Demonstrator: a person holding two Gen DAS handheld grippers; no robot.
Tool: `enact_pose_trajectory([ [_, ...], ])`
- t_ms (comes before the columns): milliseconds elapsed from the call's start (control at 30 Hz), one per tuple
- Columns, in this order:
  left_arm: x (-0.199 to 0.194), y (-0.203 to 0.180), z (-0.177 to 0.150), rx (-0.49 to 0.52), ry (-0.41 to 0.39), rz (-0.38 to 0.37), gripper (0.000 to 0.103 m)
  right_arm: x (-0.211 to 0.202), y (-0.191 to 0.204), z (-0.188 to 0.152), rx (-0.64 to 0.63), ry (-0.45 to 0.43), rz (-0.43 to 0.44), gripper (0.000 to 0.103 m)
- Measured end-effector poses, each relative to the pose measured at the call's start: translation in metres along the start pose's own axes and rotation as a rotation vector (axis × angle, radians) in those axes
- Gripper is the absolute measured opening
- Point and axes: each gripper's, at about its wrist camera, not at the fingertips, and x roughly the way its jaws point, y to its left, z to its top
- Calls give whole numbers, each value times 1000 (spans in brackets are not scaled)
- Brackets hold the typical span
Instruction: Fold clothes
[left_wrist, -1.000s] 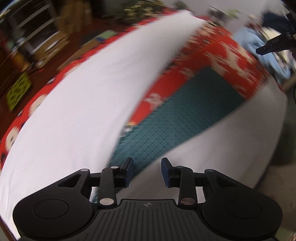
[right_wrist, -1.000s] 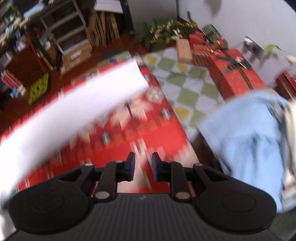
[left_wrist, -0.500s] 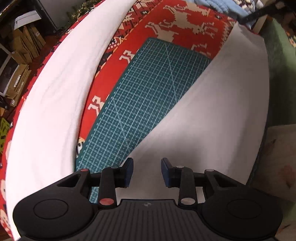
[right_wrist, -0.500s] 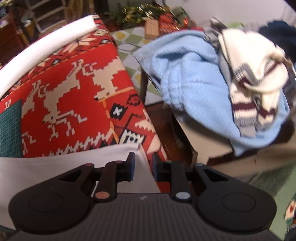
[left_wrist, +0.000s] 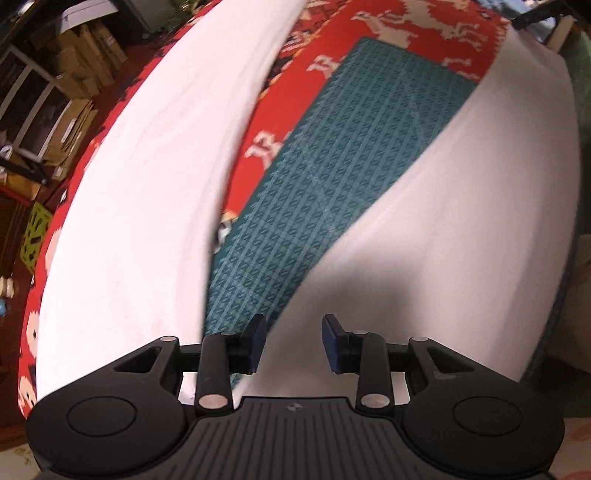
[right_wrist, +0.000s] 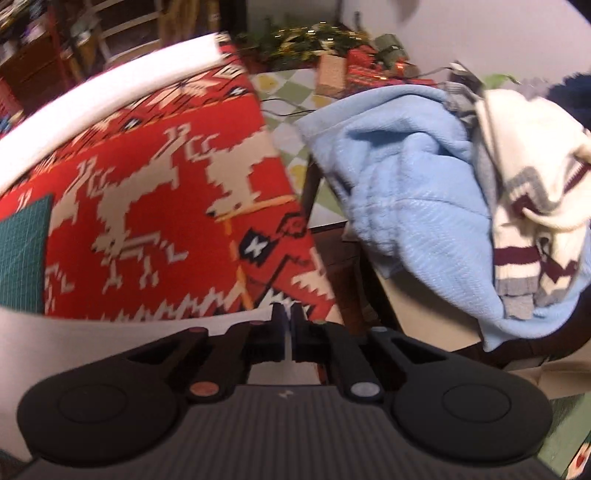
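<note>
Left gripper (left_wrist: 291, 341) spread over the white cloth (left_wrist: 443, 240) edge; right gripper (right_wrist: 287, 325) has just closed, pinching the cloth corner at lower centre.

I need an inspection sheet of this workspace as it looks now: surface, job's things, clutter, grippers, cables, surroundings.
Surface: red patterned cloth with a green cutting mat on it.
Job's things: white garment spread over the near edge; a second white stretch lies along the far side.
Clutter: light blue garment and striped cream knit heaped beside the table.
Grippers: left gripper open above the white garment; right gripper shut on its corner, having just closed.
Cables: thin dark cable on the floor.
Surroundings: cardboard boxes, wrapped presents.
</note>
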Motion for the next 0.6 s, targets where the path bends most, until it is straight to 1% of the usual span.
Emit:
enact_pose_trajectory([
  [100, 9, 11, -2, -21, 11, -6, 33, 4, 0, 3, -5, 0, -16, 2],
  [133, 12, 13, -2, -21, 13, -16, 29, 4, 0, 4, -1, -1, -24, 2],
  [167, 16, 13, -2, -15, 19, -31, 17, 5, -1, 4, 2, -2, -31, 2],
  [200, 20, 14, -2, -9, 24, -45, 10, 5, -1, 5, 6, -3, -39, 1],
  [233, 21, 13, -1, 0, 18, -50, 8, 5, -2, 6, 10, -4, -46, 1],
  [267, 22, 13, -1, 9, 13, -55, 7, 5, -3, 7, 19, -4, -47, 0],
  [333, 19, 12, 1, 8, 13, -50, 8, 5, -6, 8, 38, -5, -49, 0],
  [400, 15, 12, 1, 1, 11, -42, 12, 5, -5, 10, 32, -2, -52, 0],
  [433, 11, 14, 0, -4, 4, -38, 16, 6, -4, 11, 19, 0, -53, 0],
  [467, 8, 16, -1, -8, -3, -34, 24, 7, -3, 11, 6, 3, -55, 0],
  [533, 1, 23, -5, -20, -12, -19, 30, 7, -3, 12, 6, 10, -57, 0],
  [600, -6, 33, -10, -33, -16, 2, 30, 7, -4, 12, 14, 16, -61, 0],
])
